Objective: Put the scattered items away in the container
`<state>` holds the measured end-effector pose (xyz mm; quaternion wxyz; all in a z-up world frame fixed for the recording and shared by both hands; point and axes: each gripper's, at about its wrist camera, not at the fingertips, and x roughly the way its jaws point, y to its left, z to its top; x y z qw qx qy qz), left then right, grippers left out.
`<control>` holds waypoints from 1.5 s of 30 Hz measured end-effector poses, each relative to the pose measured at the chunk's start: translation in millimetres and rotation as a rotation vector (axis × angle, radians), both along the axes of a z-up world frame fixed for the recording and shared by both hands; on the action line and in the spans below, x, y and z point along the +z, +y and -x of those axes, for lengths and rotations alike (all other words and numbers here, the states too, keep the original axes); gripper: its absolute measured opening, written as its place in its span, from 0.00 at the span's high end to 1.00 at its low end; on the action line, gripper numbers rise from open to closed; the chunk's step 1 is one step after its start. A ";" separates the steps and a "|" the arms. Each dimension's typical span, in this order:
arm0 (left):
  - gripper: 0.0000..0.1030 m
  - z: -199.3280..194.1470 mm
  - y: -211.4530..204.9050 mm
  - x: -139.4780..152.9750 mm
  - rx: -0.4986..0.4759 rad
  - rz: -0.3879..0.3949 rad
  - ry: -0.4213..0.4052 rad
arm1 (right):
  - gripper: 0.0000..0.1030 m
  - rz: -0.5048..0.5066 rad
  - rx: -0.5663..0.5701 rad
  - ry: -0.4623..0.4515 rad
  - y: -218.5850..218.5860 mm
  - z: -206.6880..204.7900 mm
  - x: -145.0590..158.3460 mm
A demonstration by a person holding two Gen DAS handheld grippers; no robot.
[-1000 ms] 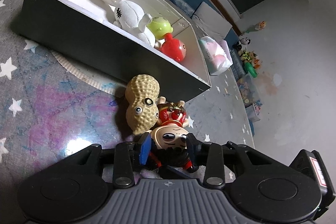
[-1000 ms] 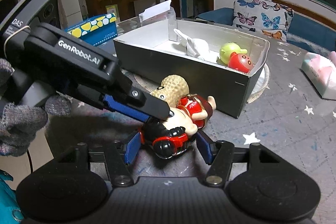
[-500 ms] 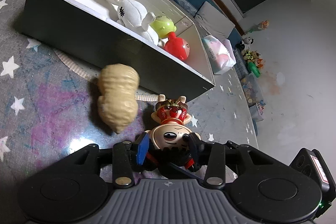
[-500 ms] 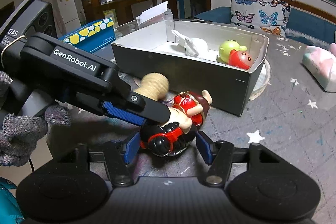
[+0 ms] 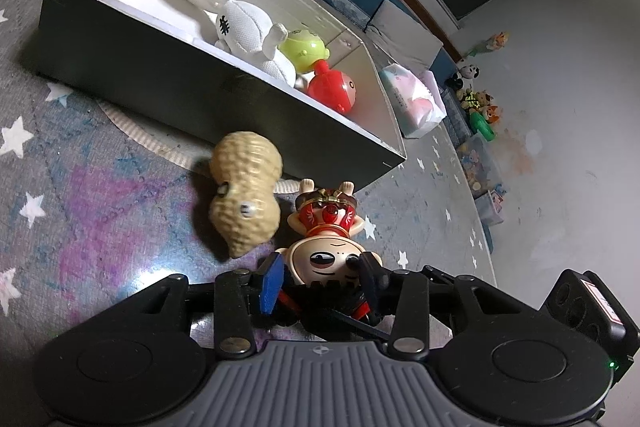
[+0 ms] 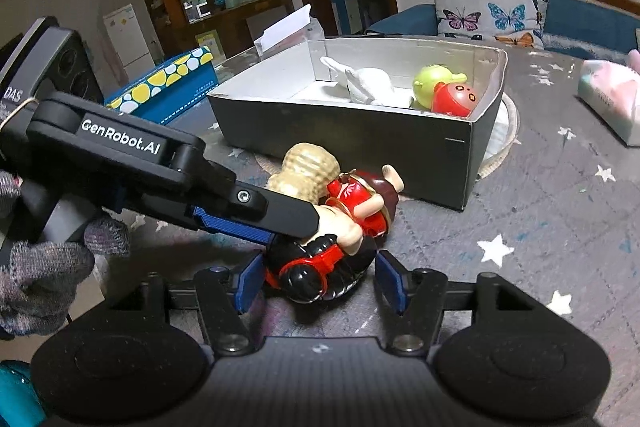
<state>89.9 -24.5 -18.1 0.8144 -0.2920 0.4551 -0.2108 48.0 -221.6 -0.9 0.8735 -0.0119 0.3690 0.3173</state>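
A cartoon figurine in red clothes with a black-and-red base lies on its side on the table. My left gripper is shut on its head, and the left gripper's arm crosses the right wrist view. My right gripper is open, its blue pads on either side of the figurine's base. A tan peanut toy lies beside the figurine, in front of the dark box. The box holds a white plush rabbit, a green toy and a red toy.
A pink tissue pack lies past the box's right end. A blue box with yellow dots stands to the left behind the container. A round woven mat lies under the box. The table has a grey star-patterned cover.
The peanut toy rolled left, away from the figurine, then turned so its eyes show again. The right gripper has come closer around the figurine's base. The left gripper keeps its hold.
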 end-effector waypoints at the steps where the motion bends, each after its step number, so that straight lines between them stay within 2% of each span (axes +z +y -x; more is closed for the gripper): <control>1: 0.57 0.4 0.0 0.3 -0.003 0.001 0.000 | 0.41 0.008 0.002 -0.006 1.0 1.7 0.5; 7: 0.62 4.8 -1.7 5.0 -0.023 0.023 0.001 | 0.42 0.041 0.006 -0.019 1.6 10.3 6.1; 18: 0.62 7.2 -3.1 42.9 -0.018 0.044 -0.104 | 0.42 0.054 0.007 -0.117 0.3 13.0 46.0; 24: 0.62 -18.6 2.7 77.3 0.008 0.043 -0.201 | 0.42 0.058 -0.004 -0.210 7.1 -10.6 77.4; 28: 0.61 -46.4 8.5 88.5 0.022 0.051 -0.240 | 0.42 0.067 -0.013 -0.252 14.0 -38.2 92.9; 32: 0.60 -76.6 14.9 84.4 0.047 0.069 -0.232 | 0.42 0.079 -0.019 -0.252 21.7 -71.0 94.5; 36: 0.60 -100.1 18.2 72.3 0.067 0.055 -0.217 | 0.42 0.090 -0.018 -0.222 29.4 -101.3 83.2; 45: 0.60 -125.1 29.1 40.1 0.099 0.038 -0.154 | 0.42 0.101 0.004 -0.138 42.4 -141.7 48.6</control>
